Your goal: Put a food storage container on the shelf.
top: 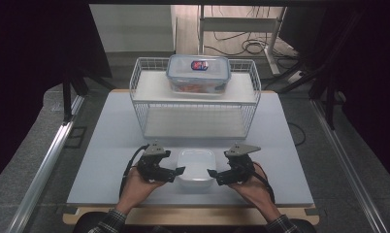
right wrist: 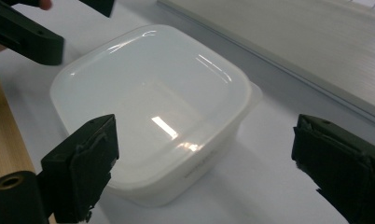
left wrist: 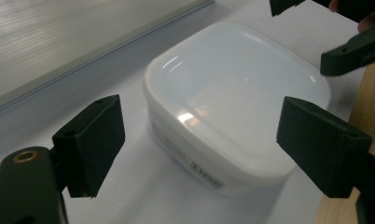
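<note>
Two spread grippers, left and right, flanking white container, seemingly untouched.

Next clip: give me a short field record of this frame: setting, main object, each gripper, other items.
setting: grey table with a wire rack at its far side
main object: white tub, lid on, near the front edge
left gripper: open, at the tub's left side, not touching
right gripper: open, at the tub's right side, not touching
other items: clear lidded box on the rack's top shelf
</note>
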### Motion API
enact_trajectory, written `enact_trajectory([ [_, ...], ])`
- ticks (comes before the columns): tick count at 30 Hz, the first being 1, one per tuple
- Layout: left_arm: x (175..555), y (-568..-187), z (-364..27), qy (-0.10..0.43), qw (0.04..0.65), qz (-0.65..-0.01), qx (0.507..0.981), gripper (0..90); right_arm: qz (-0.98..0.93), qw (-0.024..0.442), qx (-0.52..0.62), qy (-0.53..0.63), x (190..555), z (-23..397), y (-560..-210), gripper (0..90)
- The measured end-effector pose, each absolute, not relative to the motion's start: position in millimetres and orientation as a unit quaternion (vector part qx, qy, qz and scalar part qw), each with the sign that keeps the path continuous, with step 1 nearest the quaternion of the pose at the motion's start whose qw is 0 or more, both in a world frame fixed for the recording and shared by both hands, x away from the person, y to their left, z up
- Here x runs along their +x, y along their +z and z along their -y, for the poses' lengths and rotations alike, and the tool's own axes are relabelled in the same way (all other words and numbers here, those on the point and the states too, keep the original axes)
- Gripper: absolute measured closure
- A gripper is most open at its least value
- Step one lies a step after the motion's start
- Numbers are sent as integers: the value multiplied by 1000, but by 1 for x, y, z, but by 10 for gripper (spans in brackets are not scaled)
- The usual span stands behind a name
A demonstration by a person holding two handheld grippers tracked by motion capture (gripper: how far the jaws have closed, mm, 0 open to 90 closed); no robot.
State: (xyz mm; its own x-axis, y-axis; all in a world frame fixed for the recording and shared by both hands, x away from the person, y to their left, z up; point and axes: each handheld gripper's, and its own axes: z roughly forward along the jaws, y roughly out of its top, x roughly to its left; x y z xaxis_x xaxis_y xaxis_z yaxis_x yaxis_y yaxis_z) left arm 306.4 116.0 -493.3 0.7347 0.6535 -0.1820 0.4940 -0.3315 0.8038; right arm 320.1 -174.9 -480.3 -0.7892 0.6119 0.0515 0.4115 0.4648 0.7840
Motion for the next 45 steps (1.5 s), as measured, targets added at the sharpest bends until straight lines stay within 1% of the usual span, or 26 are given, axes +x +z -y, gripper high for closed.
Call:
enact_trajectory([
  [5, 316, -501, -105, 66, 444, -349, 823, 148, -850, 104, 307, 416, 327, 169, -486, 81],
  [7, 316, -504, -103, 47, 451, -347, 821, 141, -850, 86, 309, 418, 330, 168, -489, 81],
  [9, 315, -506, -103, 42, 454, -351, 818, 119, -847, 58, 317, 423, 334, 167, -493, 85],
  [11, 316, -507, -104, 31, 457, -357, 814, 120, -843, 38, 325, 428, 336, 167, -495, 105],
  [13, 315, -509, -105, 21, 460, -361, 811, 120, -841, 23, 329, 428, 336, 168, -495, 143],
  [15, 316, -510, -105, -4, 460, -366, 809, 138, -841, 6, 334, 425, 335, 168, -494, 154],
  [19, 313, -510, -106, -18, 456, -375, 807, 150, -838, -12, 352, 418, 333, 169, -495, 184],
  [21, 311, -509, -110, -26, 453, -382, 805, 190, -835, -17, 363, 413, 330, 171, -492, 251],
  [24, 306, -507, -118, -39, 460, -396, 794, 324, -827, -21, 380, 414, 326, 179, -487, 430],
  [25, 305, -507, -120, -42, 462, -400, 790, 368, -821, -26, 391, 415, 324, 181, -486, 475],
  [27, 301, -504, -123, -34, 465, -404, 787, 466, -811, -33, 404, 422, 323, 186, -485, 553],
  [28, 299, -502, -124, -32, 465, -407, 785, 515, -807, -39, 408, 424, 323, 187, -484, 577],
  [29, 298, -502, -125, -33, 467, -410, 783, 542, -805, -43, 412, 424, 323, 188, -483, 600],
  [31, 296, -502, -126, -28, 473, -414, 778, 580, -804, -41, 417, 422, 321, 189, -481, 624],
  [34, 294, -499, -125, -13, 477, -416, 774, 634, -805, -19, 419, 420, 317, 188, -477, 660],
  [37, 292, -498, -124, -3, 478, -422, 770, 660, -804, -9, 419, 422, 316, 188, -474, 684],
  [39, 290, -498, -123, 5, 481, -427, 766, 673, -801, -12, 423, 424, 315, 189, -474, 703],
  [41, 289, -496, -124, 16, 482, -430, 763, 717, -797, -9, 423, 430, 314, 190, -473, 756],
  [42, 288, -496, -125, 23, 482, -430, 763, 753, -797, -5, 423, 431, 314, 191, -473, 784],
  [43, 288, -496, -125, 27, 483, -432, 761, 774, -801, 7, 419, 428, 313, 190, -472, 785],
  [44, 288, -497, -124, 28, 483, -436, 758, 771, -806, 19, 412, 425, 312, 188, -472, 785],
  [45, 288, -497, -125, 26, 485, -438, 757, 770, -803, 21, 413, 428, 311, 187, -472, 785],
])
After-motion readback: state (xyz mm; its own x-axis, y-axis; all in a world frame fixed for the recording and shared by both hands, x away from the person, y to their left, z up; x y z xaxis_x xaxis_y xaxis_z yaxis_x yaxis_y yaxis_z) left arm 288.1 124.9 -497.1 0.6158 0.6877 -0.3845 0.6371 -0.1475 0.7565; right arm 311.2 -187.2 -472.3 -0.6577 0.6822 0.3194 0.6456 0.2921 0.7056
